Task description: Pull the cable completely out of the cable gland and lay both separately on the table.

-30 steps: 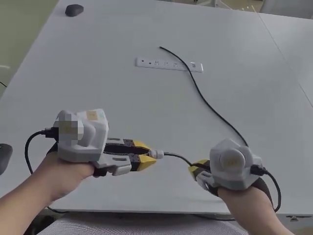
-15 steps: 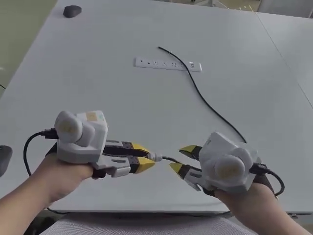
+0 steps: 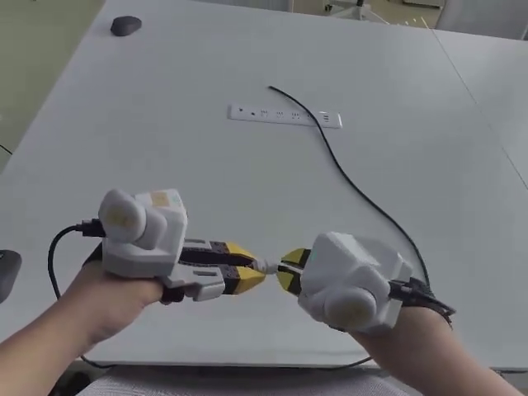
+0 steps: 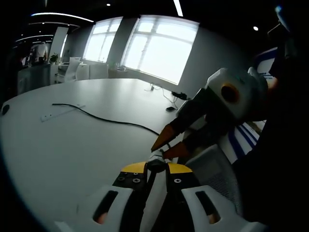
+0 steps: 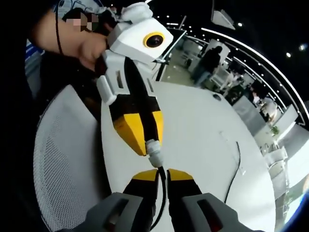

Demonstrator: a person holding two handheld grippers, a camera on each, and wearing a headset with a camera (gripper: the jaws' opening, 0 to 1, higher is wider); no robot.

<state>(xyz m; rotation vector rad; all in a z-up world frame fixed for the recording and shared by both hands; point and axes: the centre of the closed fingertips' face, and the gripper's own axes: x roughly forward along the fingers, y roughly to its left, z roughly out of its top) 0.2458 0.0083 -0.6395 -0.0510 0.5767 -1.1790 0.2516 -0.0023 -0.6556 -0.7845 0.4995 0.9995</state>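
Note:
My left gripper [image 3: 254, 271] is shut on the small white cable gland [image 3: 264, 266] just above the table's near edge. The black cable [image 3: 355, 186] leaves the gland, passes behind my right gripper [image 3: 289, 268] and snakes far across the table. The right gripper's yellow tips sit right beside the gland, shut on the cable. In the right gripper view the cable [image 5: 162, 193] runs between my close-set jaws up into the gland [image 5: 153, 150], which the left gripper [image 5: 145, 145] pinches. In the left gripper view the gland [image 4: 155, 162] sits at my jaw tips, and the right gripper [image 4: 161, 147] meets it.
A white power strip [image 3: 285, 115] lies mid-table under the cable's far part. A dark mouse [image 3: 125, 25] rests at the far left corner, and a dark object [image 3: 7, 272] sits at the left edge. A white mesh chair [image 5: 63, 159] stands below the table edge.
The right gripper let go of the cable, opened, moved left to the gland and shut on the cable right beside it. The left gripper kept its hold and barely moved.

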